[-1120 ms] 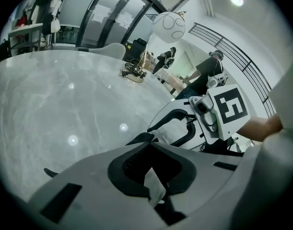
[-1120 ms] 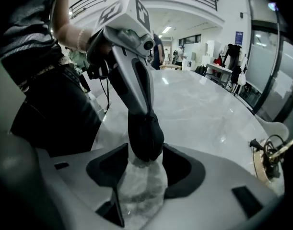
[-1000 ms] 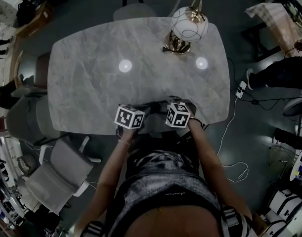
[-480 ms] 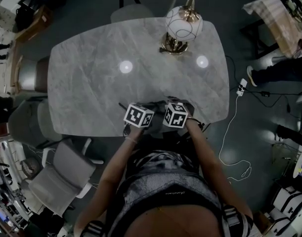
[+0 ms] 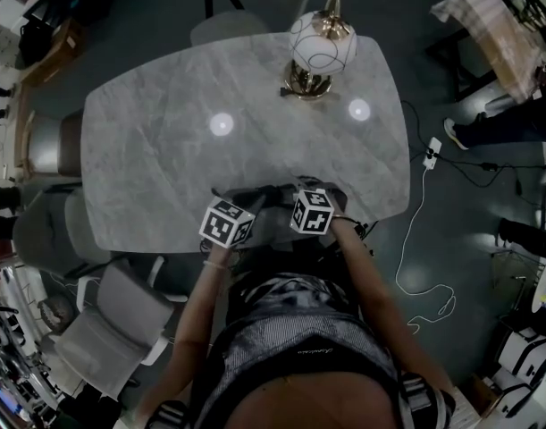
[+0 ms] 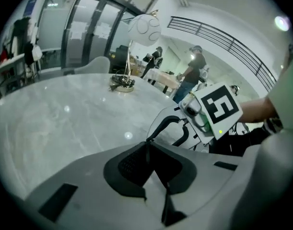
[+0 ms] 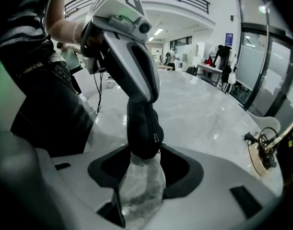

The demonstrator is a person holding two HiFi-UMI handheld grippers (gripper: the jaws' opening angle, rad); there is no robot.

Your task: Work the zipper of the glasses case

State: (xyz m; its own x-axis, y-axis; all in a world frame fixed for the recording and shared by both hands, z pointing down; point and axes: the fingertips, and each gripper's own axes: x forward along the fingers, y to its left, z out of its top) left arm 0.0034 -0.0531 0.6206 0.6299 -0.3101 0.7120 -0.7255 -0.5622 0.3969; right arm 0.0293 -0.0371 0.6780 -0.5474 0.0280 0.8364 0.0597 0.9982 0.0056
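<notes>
Gripping one end of the black soft fabric glasses case (image 7: 143, 123), the right gripper (image 7: 142, 166) has its jaws clenched on it, with a crinkled clear film (image 7: 140, 190) bunched between them just under the case. The case hangs over the near edge of the grey marble table (image 5: 165, 150), towards its right corner, and I cannot tell whether it touches the top. Its long axis runs straight out from the right jaws, roughly along that near edge, and ends at the tips of the left gripper (image 6: 147, 150).

The left jaws are pressed together. Their own view shows only a thin dark line at the seam, so I cannot tell whether they nip cloth, a tab or nothing.

A small metal zipper pull (image 7: 156, 138) sits on the side of the case that faces the far edge, where the white globe lamp on a brass base (image 5: 319, 47) stands. It lies just beyond the right jaws, at the opposite end from the left gripper. By my judgement the right gripper is the anchor, and the left must travel down the case's length to reach the pull.
</notes>
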